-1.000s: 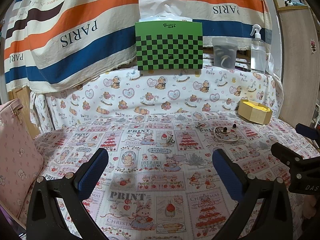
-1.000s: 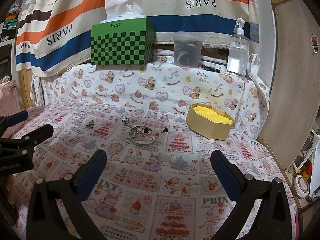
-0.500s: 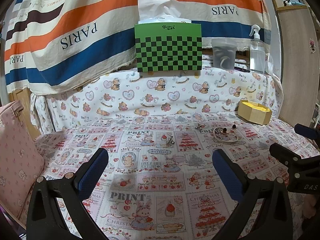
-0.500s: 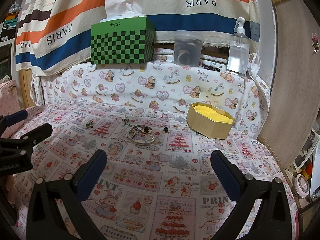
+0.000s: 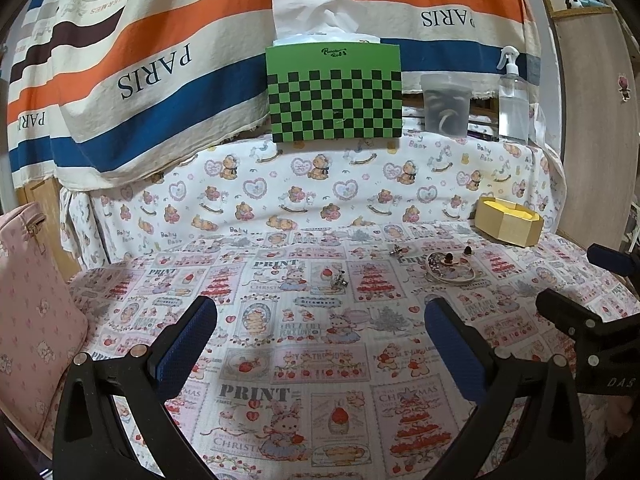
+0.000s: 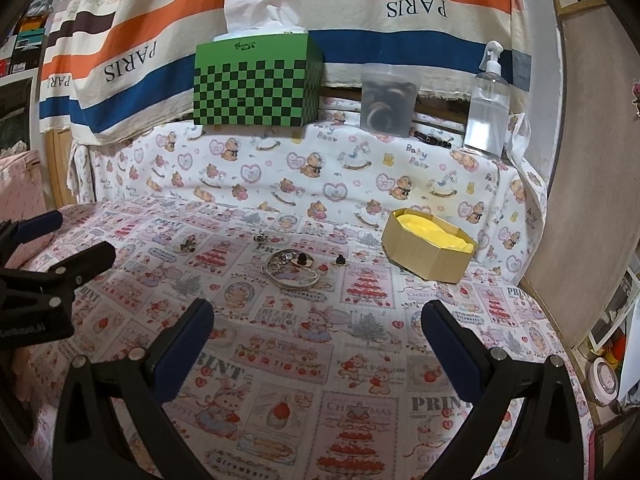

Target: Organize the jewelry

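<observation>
The small pieces lying inside the bangle [image 6: 292, 270] are too tiny to identify, as are the 2 loose trinkets [image 6: 187, 244] far left of it. The frosted tub [image 6: 387, 104] blurs its contents. The pink bag [image 5: 32, 320] is cut off at the left edge.

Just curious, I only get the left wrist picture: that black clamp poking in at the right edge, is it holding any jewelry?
Observer: No. Its own camera shows the right gripper open, with only the printed tablecloth between its fingers.
Visitor: What's past the table's right side?
Observer: A pink round container sits low down beyond the table edge.
Visitor: And inside the cardboard box?
Observer: Crumpled yellow paper fills the octagonal box; no jewelry shows in it.
</observation>
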### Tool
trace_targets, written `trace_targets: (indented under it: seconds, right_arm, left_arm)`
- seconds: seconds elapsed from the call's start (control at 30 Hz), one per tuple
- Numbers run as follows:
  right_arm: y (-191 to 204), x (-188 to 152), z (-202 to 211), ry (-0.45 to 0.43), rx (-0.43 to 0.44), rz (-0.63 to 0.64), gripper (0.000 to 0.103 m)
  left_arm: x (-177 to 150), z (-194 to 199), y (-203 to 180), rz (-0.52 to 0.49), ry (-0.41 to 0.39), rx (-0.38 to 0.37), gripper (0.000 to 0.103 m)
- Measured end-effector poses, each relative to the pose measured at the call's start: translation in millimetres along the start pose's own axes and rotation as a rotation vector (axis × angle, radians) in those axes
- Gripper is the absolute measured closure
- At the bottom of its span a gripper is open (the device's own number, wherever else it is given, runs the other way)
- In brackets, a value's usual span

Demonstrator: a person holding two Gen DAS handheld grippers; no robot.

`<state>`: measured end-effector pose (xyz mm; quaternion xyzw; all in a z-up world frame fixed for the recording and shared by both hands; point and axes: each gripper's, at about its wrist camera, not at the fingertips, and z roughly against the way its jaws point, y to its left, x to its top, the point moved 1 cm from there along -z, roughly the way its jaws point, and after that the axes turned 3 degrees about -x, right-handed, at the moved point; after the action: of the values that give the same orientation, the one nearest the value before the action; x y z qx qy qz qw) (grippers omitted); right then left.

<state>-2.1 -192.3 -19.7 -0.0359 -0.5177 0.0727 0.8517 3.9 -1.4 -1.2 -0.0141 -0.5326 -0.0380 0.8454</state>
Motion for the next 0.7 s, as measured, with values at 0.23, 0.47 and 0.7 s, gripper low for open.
trace_targets:
  seconds: [0.23,0.47,0.7]
  right_arm:
    - [-1.4,-0.2,-0.1,0.004,-0.001,-0.009,0.0]
    - [-5.1,0.8,-1.4,0.009,-0.002,-0.022,0.0]
    - [-4.7,0.5,-1.0,0.007,-0.002,-0.022,0.0]
  left_arm:
    - [-0.7,-1.2,1.9,0.016,0.002,0.002,0.0]
    - [-0.8,-1.7,5.1,0.036,0.003,-0.001,0.0]
    - [-1.1,-5.7,9.7,0.064,0.021,-0.008,0.0]
